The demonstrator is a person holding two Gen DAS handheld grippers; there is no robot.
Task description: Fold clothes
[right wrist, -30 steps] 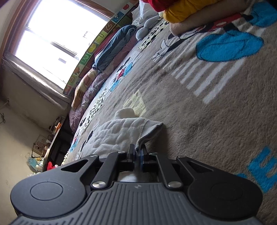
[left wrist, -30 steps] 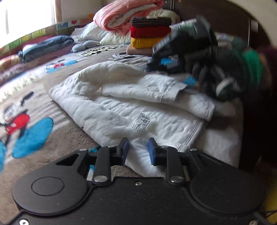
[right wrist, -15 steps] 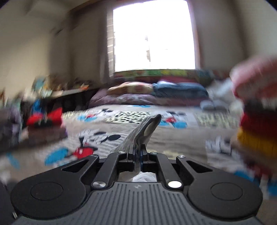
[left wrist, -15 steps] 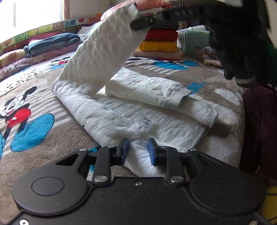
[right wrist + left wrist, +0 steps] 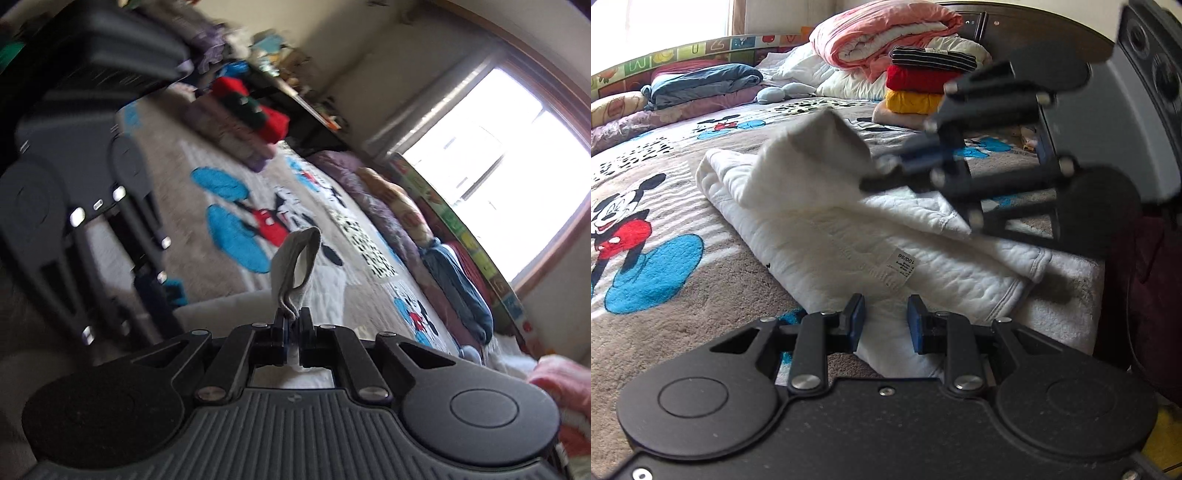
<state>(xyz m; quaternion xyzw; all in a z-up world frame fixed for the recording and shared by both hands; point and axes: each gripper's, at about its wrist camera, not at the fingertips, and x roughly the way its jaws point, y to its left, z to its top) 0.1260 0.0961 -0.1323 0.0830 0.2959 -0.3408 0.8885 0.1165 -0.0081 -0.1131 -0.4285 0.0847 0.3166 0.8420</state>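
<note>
Since half a second ago the right gripper (image 5: 886, 170) has swung the white sleeve (image 5: 812, 162) down from high above the bed and across toward the middle of the white quilted garment (image 5: 923, 266), which lies partly folded on the cartoon-print bedspread (image 5: 665, 221); the left gripper (image 5: 882, 325) has kept its place at the near hem. What could go wrong, as I judge it: the right fingers pinch only the ribbed cuff (image 5: 295, 266), so a quick swing could let that thin edge slip out and drop the sleeve short, leaving it crooked over the other sleeve (image 5: 997, 243) that already lies across the body. Dragging it too far could also pull the top layer out of line, since nothing pins the garment down. The right gripper's fingers are closed almost completely, with the cuff clamped between the pads and looping up ahead of them. The left gripper's fingers stand moderately apart with nothing between them, hovering just over the near edge; whether they touch the fabric I cannot tell.
</note>
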